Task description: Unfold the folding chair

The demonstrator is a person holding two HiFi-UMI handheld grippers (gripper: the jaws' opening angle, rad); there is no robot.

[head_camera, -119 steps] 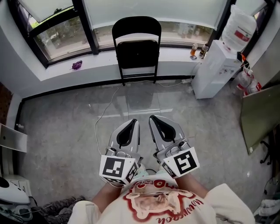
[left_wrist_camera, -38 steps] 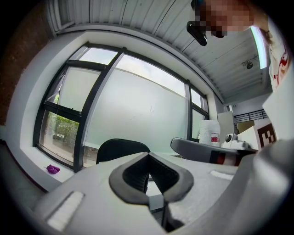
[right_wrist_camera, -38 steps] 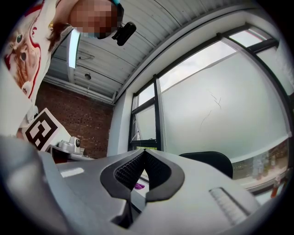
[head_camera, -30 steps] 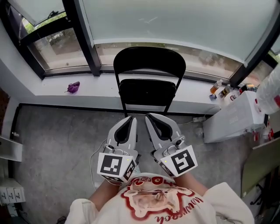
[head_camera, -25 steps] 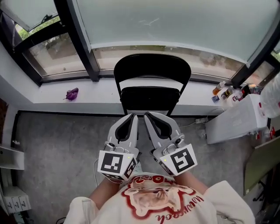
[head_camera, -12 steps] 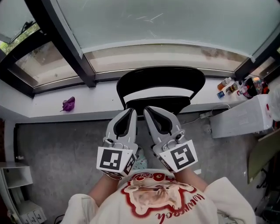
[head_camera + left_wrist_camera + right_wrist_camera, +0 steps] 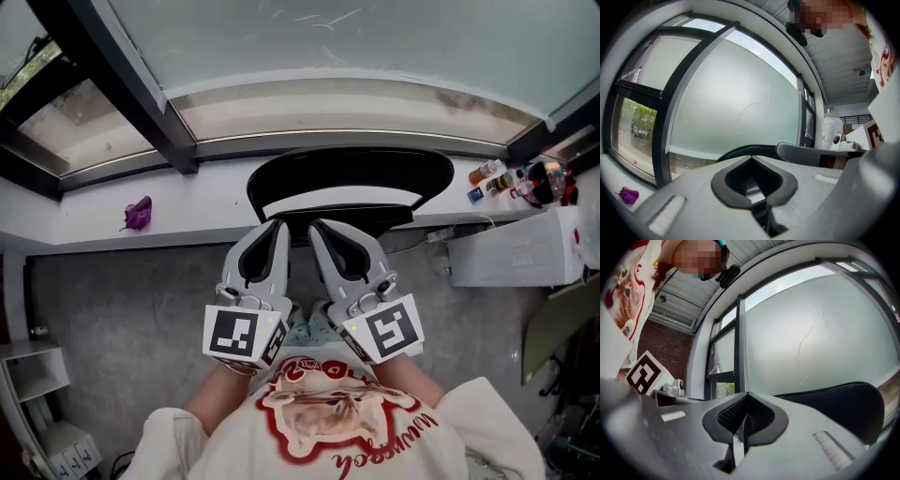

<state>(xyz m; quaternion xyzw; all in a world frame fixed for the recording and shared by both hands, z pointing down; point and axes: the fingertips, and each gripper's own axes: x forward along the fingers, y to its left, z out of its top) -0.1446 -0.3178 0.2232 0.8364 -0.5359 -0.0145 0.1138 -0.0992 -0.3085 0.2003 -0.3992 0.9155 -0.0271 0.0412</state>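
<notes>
Black folding chair [image 7: 349, 169] is standing folded against the windowsill [image 7: 187, 199], long axis upright, facing me. My left gripper [image 7: 278, 225] and right gripper [image 7: 318, 227] fingers are sitting closed, empty, near it; floor [image 7: 122, 291] open both sides.

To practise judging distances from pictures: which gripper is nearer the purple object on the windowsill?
Left. The left gripper is off to the right of the purple object; the right gripper is farther right still, beyond the left one.
</notes>
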